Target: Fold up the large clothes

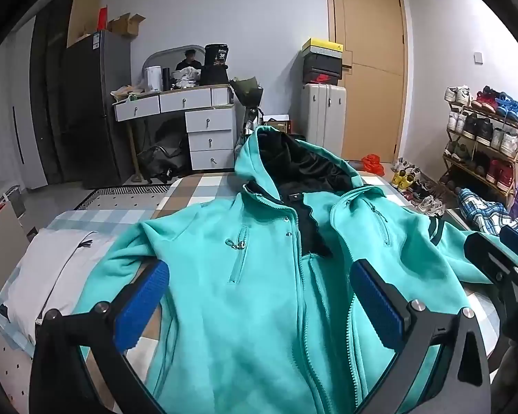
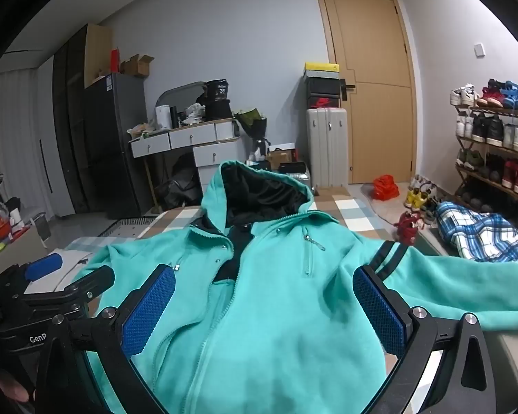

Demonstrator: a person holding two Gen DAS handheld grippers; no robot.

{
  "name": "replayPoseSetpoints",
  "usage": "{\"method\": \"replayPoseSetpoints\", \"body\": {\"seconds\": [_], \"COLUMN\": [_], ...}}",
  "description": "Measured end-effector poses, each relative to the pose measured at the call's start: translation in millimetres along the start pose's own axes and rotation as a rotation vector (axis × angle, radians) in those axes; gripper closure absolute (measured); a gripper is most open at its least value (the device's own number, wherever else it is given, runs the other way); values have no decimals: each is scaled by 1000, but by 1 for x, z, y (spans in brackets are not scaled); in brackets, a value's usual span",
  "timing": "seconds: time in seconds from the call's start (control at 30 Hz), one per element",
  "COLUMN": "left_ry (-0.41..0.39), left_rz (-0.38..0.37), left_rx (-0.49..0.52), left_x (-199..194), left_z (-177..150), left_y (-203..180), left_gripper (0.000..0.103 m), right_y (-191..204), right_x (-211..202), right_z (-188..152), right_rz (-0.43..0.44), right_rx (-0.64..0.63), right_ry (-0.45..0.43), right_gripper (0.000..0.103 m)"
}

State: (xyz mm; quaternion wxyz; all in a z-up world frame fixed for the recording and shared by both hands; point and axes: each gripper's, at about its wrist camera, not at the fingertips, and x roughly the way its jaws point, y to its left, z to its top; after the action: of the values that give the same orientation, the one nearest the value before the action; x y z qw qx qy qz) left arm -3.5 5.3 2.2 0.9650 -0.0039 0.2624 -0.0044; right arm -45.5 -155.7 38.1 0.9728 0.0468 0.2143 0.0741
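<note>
A teal zip-up hoodie (image 1: pixel 259 293) with a black-lined hood lies face up and spread out on the checked bed (image 1: pixel 203 189), hood pointing away. It also shows in the right wrist view (image 2: pixel 276 303). My left gripper (image 1: pixel 259 307) is open, its blue pads wide apart above the hoodie's chest. My right gripper (image 2: pixel 264 307) is open above the hoodie's right half, near the striped sleeve (image 2: pixel 390 258). The right gripper also appears at the right edge of the left view (image 1: pixel 500 269); the left gripper at the left edge of the right view (image 2: pixel 51 283).
A folded white garment (image 1: pixel 58 269) lies on the bed's left side. A blue plaid cloth (image 2: pixel 480 231) lies to the right. A shoe rack (image 2: pixel 493 145), suitcase (image 2: pixel 326 145), desk with drawers (image 1: pixel 190 110) and door (image 2: pixel 369 79) stand beyond the bed.
</note>
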Motion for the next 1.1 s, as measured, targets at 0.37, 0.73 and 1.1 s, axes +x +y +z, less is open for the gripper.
{"method": "replayPoseSetpoints", "body": {"seconds": [0.37,0.73,1.1], "left_ry": [2,4,17], "left_rz": [4,7,13], "left_rx": [-3,-2,5], "left_x": [1,1,5], "left_z": [0,-2,-3], "left_y": [2,4,2], "left_gripper": [1,1,1], "right_y": [2,0,-2], "right_x": [1,-3,-3], "right_z": [0,1,1], "right_rz": [0,1,4], "right_rx": [0,8,16], "right_ry": [-2,1,1], "right_gripper": [0,0,0]}}
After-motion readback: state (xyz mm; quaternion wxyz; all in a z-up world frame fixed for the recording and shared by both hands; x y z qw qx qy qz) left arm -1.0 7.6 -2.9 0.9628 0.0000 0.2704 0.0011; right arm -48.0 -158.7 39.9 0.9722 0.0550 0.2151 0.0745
